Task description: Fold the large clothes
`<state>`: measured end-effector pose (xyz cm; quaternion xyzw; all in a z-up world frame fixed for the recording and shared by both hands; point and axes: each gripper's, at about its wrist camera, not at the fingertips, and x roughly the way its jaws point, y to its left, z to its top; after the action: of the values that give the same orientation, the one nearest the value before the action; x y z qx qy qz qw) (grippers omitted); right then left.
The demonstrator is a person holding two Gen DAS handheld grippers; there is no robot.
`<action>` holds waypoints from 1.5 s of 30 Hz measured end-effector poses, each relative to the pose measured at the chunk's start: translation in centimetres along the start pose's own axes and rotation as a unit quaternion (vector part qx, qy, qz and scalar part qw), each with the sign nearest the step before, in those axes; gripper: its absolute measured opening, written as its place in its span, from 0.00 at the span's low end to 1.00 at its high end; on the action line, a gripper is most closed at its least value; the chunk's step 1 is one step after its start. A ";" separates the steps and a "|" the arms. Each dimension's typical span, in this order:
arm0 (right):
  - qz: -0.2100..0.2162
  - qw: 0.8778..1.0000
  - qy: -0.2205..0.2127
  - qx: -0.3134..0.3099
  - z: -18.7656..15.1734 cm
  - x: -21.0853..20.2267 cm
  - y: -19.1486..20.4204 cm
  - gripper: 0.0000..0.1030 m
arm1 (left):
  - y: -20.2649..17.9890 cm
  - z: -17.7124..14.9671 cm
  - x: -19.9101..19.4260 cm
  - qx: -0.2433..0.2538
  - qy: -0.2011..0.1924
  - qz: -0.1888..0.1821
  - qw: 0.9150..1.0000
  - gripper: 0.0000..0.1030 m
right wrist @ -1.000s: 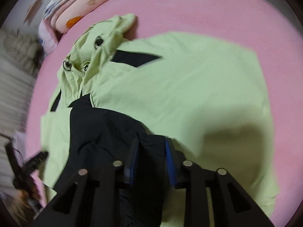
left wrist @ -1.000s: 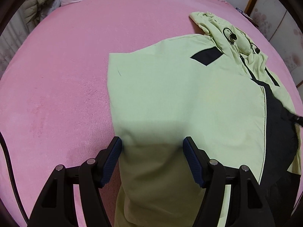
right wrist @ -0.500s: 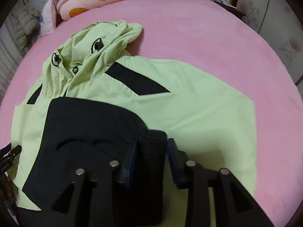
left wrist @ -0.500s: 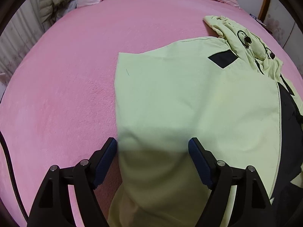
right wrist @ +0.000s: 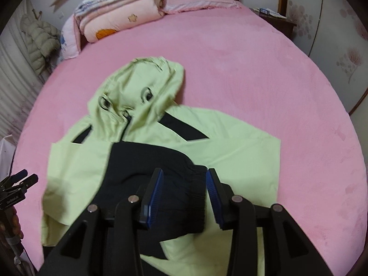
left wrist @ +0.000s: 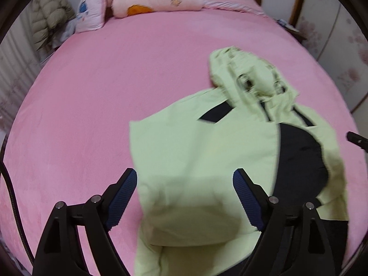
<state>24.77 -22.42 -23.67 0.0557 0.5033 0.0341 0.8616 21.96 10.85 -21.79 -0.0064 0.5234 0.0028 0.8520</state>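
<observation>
pink bed [right wrist: 253, 73]; jacket [right wrist: 230, 151] hood toward pillows [right wrist: 119, 20]

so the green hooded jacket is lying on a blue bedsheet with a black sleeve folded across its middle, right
Not quite: the bedsheet is pink, not blue, as the right wrist view shows plainly. The rest holds: the green hooded jacket lies on it with the black sleeve folded across its middle.

Your pale green hooded jacket w/ black panels [right wrist: 230, 151] lies flat on the bed, sleeves folded in, hood crumpled at top.
</observation>
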 end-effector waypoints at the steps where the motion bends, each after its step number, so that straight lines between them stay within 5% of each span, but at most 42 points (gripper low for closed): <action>1: 0.001 1.000 -0.003 -0.006 0.3 -0.5 0.4 0.38 | -0.4 0.6 -0.5 -0.001 -0.003 -0.010 1.000 0.83; 10: 0.027 0.999 0.015 -0.021 2.2 -4.1 2.8 0.38 | -2.9 2.9 -3.3 0.002 0.008 -0.036 0.999 0.84; 27: 0.054 0.998 -0.033 -0.027 8.9 -13.9 5.1 0.38 | -6.3 9.2 -11.0 0.040 -0.008 -0.055 0.998 0.89; 35: 0.066 0.995 -0.067 -0.022 13.6 -17.0 5.6 0.38 | -7.7 13.9 -13.6 0.058 -0.051 -0.054 0.996 0.89; 40: 0.066 0.995 -0.073 -0.016 16.5 -15.6 5.6 0.39 | -8.2 18.0 -11.9 0.050 -0.065 -0.054 0.995 0.89; 45: 0.070 0.996 -0.053 -0.001 19.3 -9.3 4.4 0.41 | -8.4 21.6 -4.5 0.042 -0.033 -0.054 0.997 0.89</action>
<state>37.00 -20.36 -5.61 0.0912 0.4519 0.0921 0.8826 39.24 2.74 -7.94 0.0015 0.4938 -0.0653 0.8671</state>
